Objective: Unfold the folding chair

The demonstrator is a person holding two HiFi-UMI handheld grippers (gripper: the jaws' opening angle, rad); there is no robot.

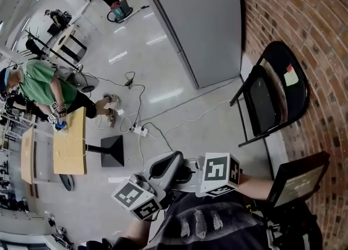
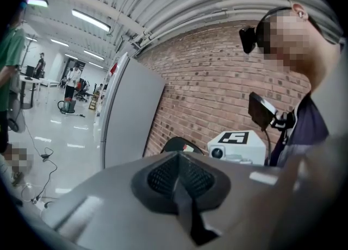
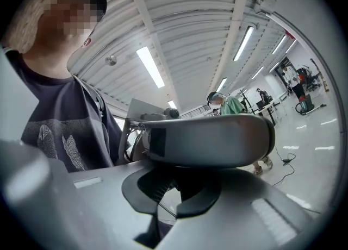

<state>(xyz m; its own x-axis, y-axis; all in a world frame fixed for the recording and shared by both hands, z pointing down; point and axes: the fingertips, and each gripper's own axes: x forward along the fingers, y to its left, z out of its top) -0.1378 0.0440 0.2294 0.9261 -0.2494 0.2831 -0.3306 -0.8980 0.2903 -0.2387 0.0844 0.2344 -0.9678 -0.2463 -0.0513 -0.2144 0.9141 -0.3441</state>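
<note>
A black folding chair (image 1: 272, 94) stands at the right against the brick wall (image 1: 304, 20), its seat panel tipped up close to the backrest, which bears a small sticker. Its rounded top (image 2: 176, 145) also peeks over the left gripper's body in the left gripper view. Both grippers are low in the head view, close to my body and well short of the chair. My left gripper (image 1: 163, 170) (image 2: 179, 175) is shut and holds nothing. My right gripper (image 1: 193, 177) (image 3: 171, 186) is shut too, empty, and points at the left gripper's grey body.
A tall grey partition (image 1: 196, 20) stands left of the chair. Cables and a power strip (image 1: 140, 130) lie on the floor. A wooden table (image 1: 70, 143) with a person in green (image 1: 38, 83) is at the left. A screen on a stand (image 1: 299, 181) is at my right.
</note>
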